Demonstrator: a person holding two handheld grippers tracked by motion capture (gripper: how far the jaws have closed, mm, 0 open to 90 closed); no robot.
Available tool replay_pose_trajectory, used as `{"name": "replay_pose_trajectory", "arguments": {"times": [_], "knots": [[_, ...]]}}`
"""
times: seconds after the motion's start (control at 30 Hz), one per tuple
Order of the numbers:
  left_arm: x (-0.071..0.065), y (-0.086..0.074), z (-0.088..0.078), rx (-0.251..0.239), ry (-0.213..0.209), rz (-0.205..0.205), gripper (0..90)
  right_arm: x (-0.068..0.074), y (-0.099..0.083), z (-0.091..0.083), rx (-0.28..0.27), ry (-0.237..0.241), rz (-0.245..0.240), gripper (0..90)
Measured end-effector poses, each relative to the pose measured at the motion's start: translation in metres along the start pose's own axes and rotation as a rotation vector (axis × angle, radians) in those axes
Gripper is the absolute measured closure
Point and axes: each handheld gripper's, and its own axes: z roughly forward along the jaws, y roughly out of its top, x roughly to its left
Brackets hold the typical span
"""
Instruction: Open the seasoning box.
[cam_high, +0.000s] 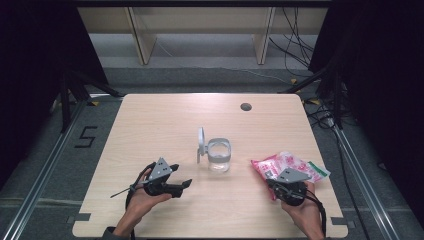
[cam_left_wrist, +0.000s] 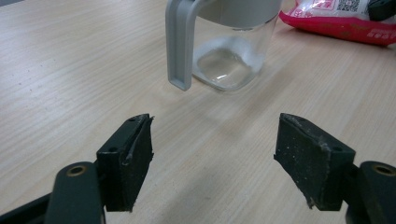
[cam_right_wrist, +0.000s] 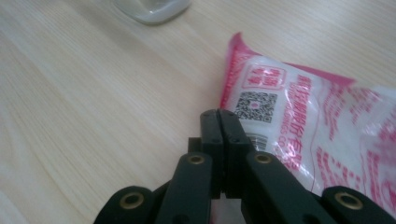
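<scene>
Pink bag (cam_high: 289, 167) on pale wood table (cam_high: 165, 120) — right tongs (cam_right_wrist: 219, 116) closed beside it, left tongs (cam_left_wrist: 215, 154) wide, empty.

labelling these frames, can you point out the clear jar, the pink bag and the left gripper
clear jar (cam_high: 219, 156): high view, on its glass body
pink bag (cam_high: 290, 165): high view, on its printed top face
left gripper (cam_left_wrist: 212, 158): left gripper view, midway between its open jaws

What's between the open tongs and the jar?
Nothing, just bare table between the left tongs and the jar, seen in the left gripper view.
</scene>
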Motion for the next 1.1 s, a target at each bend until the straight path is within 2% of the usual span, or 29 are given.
{"name": "replay_pose_trajectory", "arguments": {"times": [0.03, 0.07, 0.1, 0.17, 0.2, 0.23, 0.27, 0.3, 0.33, 0.37, 0.43, 0.47, 0.5, 0.53, 0.57, 0.6, 0.63, 0.67, 0.7, 0.73, 0.77, 0.8, 0.83, 0.87, 0.93, 0.97, 1.03, 1.07, 1.1], "knots": [[-0.001, 0.000, 0.000, -0.001, 0.004, -0.023, 27.0, -0.001, -0.003, -0.003, -0.001, -0.009, 0.021, 90.0], [0.002, 0.001, 0.000, 0.007, 0.011, 0.012, 27.0, -0.004, -0.007, -0.009, 0.002, -0.023, 0.023, 90.0], [0.002, 0.001, 0.000, 0.007, 0.011, 0.012, 27.0, -0.004, -0.007, -0.009, 0.002, -0.023, 0.023, 90.0], [0.001, -0.001, 0.000, 0.010, 0.010, -0.003, 26.9, -0.009, -0.013, -0.015, -0.004, -0.029, 0.042, 90.0], [0.001, -0.001, 0.000, 0.009, 0.010, -0.007, 26.9, -0.011, -0.015, -0.016, -0.015, -0.037, 0.031, 90.0], [0.001, -0.001, 0.002, -0.003, 0.005, -0.015, 26.9, -0.013, -0.018, -0.021, -0.017, -0.044, 0.059, 90.0], [0.002, 0.000, 0.002, 0.002, 0.006, -0.007, 26.9, -0.013, -0.018, -0.021, -0.017, -0.044, 0.059, 90.0], [0.000, -0.002, 0.002, 0.015, 0.019, -0.024, 26.9, -0.017, -0.020, -0.025, -0.026, -0.040, 0.066, 90.0], [0.000, -0.002, 0.002, 0.015, 0.019, -0.024, 26.9, -0.017, -0.020, -0.025, -0.026, -0.040, 0.066, 90.0], [0.000, -0.002, 0.002, 0.014, 0.017, -0.028, 26.9, -0.016, -0.020, -0.029, -0.023, -0.032, 0.131, 89.7], [0.001, -0.001, 0.002, 0.013, 0.013, -0.029, 26.9, -0.030, -0.024, -0.044, -0.120, -0.050, 0.201, 78.7], [0.000, -0.001, 0.002, -0.001, 0.005, -0.028, 26.9, -0.030, -0.024, -0.044, -0.120, -0.050, 0.201, 78.7], [0.002, -0.001, 0.002, 0.003, 0.006, -0.006, 26.9, -0.040, -0.031, -0.053, -0.164, -0.126, 0.310, 64.0], [0.003, -0.001, 0.001, 0.019, 0.014, 0.018, 26.9, -0.040, -0.031, -0.053, -0.164, -0.126, 0.310, 64.0], [0.003, -0.001, 0.001, 0.016, 0.017, 0.011, 26.9, -0.045, -0.035, -0.054, -0.168, -0.172, 0.367, 57.7], [0.000, -0.001, 0.002, 0.011, 0.013, -0.030, 26.9, -0.052, -0.040, -0.054, -0.174, -0.188, 0.393, 50.3], [0.002, -0.001, 0.004, 0.009, 0.002, -0.002, 26.9, -0.061, -0.046, -0.051, -0.168, -0.228, 0.429, 41.6], [0.002, -0.001, 0.004, 0.009, 0.002, -0.002, 26.9, -0.064, -0.047, -0.049, -0.159, -0.237, 0.455, 39.1], [0.000, -0.002, 0.004, 0.018, 0.015, -0.024, 26.8, -0.068, -0.048, -0.046, -0.162, -0.247, 0.458, 37.0], [0.000, -0.003, 0.004, 0.017, 0.007, -0.012, 26.9, -0.068, -0.047, -0.045, -0.163, -0.252, 0.532, 34.6], [0.001, -0.003, 0.005, 0.020, 0.001, -0.009, 26.8, -0.074, -0.049, -0.043, -0.168, -0.262, 0.513, 32.7], [0.001, -0.002, 0.005, 0.021, 0.003, -0.004, 26.8, -0.074, -0.049, -0.043, -0.168, -0.262, 0.513, 32.7], [0.001, -0.002, 0.006, 0.017, -0.001, -0.004, 26.9, -0.074, -0.049, -0.042, -0.164, -0.272, 0.558, 32.1], [-0.001, -0.003, 0.007, 0.010, -0.003, -0.040, 26.9, -0.080, -0.051, -0.040, -0.153, -0.288, 0.511, 32.1], [0.000, -0.003, 0.006, 0.023, 0.004, -0.011, 26.8, -0.083, -0.050, -0.034, -0.141, -0.288, 0.556, 30.0], [0.000, -0.003, 0.006, 0.019, 0.002, -0.020, 26.9, -0.087, -0.052, -0.028, -0.142, -0.271, 0.553, 29.3], [-0.001, -0.003, 0.006, 0.017, -0.002, -0.034, 26.9, -0.089, -0.052, -0.025, -0.141, -0.282, 0.542, 28.9], [-0.001, -0.003, 0.006, 0.025, 0.002, -0.032, 27.0, -0.088, -0.050, -0.023, -0.137, -0.273, 0.596, 27.6], [0.000, -0.002, 0.006, 0.025, 0.004, -0.005, 27.0, -0.094, -0.051, -0.018, -0.148, -0.241, 0.611, 26.2]]}}
